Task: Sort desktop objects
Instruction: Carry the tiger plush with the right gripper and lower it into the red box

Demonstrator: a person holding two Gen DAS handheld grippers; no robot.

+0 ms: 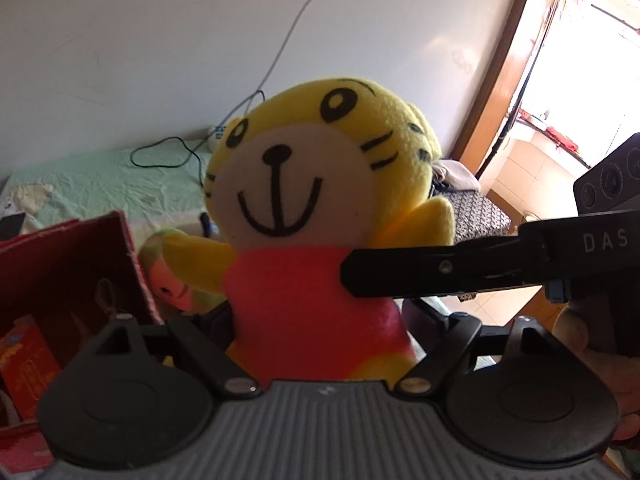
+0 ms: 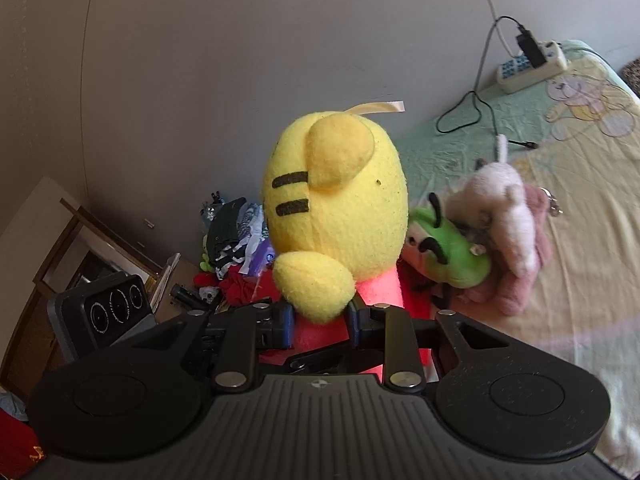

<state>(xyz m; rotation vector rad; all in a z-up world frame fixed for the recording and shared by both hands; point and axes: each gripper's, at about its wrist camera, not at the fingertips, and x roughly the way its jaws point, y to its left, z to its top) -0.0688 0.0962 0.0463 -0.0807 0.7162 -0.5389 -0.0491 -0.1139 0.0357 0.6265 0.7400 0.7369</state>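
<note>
Right claw clamps the yellow tiger toy at its pink body, left claw closed on its base, red box beside

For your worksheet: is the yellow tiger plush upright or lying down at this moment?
Upright. The tiger plush has its head above its pink body, face level, lifted between the left gripper and right gripper, both closed on its body.

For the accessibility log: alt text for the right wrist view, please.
The right gripper is clamped on the pink body of a yellow tiger plush, seen from behind. Beyond it, a green plush and pink plush lie on the bed.
</note>
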